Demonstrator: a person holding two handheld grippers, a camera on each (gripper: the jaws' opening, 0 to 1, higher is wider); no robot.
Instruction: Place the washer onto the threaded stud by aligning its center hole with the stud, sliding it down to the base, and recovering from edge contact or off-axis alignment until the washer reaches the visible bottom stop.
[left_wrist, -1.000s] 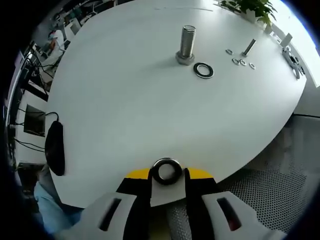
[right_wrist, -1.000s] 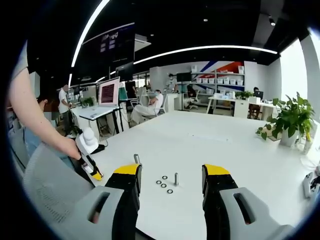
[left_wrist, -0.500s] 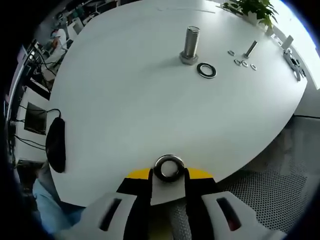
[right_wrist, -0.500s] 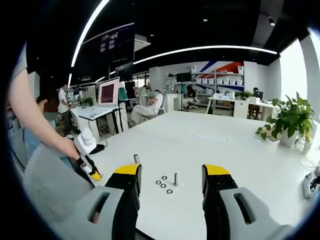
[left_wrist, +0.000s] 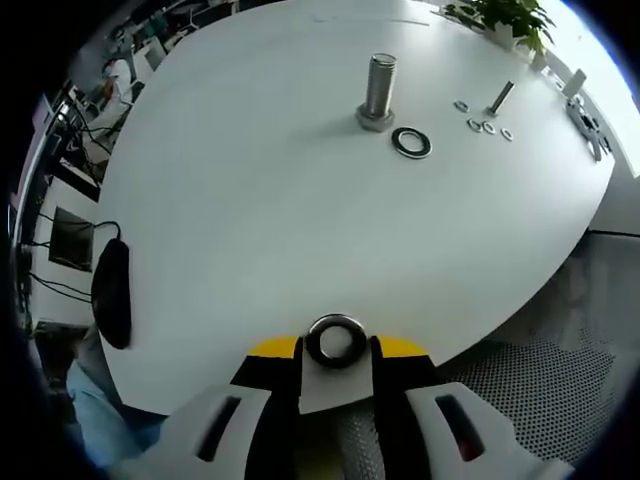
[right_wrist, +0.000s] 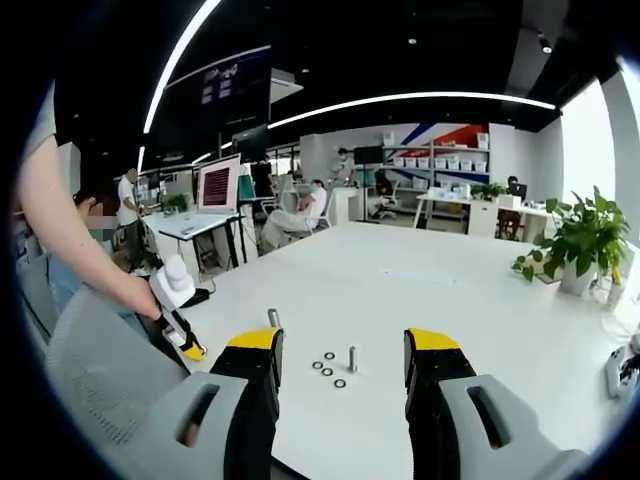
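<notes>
left hand-held gripper (left_wrist: 336, 352) pinching washer (left_wrist: 334, 339) over worktop (left_wrist: 250, 200) edge, well apart from upright threaded stud (left_wrist: 378, 90). right hand-held gripper (right_wrist: 342, 352) spread, nothing btwn jaws.

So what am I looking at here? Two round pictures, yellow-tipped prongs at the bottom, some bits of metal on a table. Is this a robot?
No robot arm: a person holds a two-jaw hand tool in each hand, and a fisheye camera rides on each one.

In the left gripper view, the left gripper pinches a silver metal washer between its yellow-tipped jaws. Beyond it on the white round table stands a large upright threaded steel stud, with a dark flat ring beside it, plus a slim bolt and several tiny washers.

In the right gripper view, the right gripper has its jaws spread apart, holding nothing. The other tool, in the person's hand, shows at its left.
</notes>
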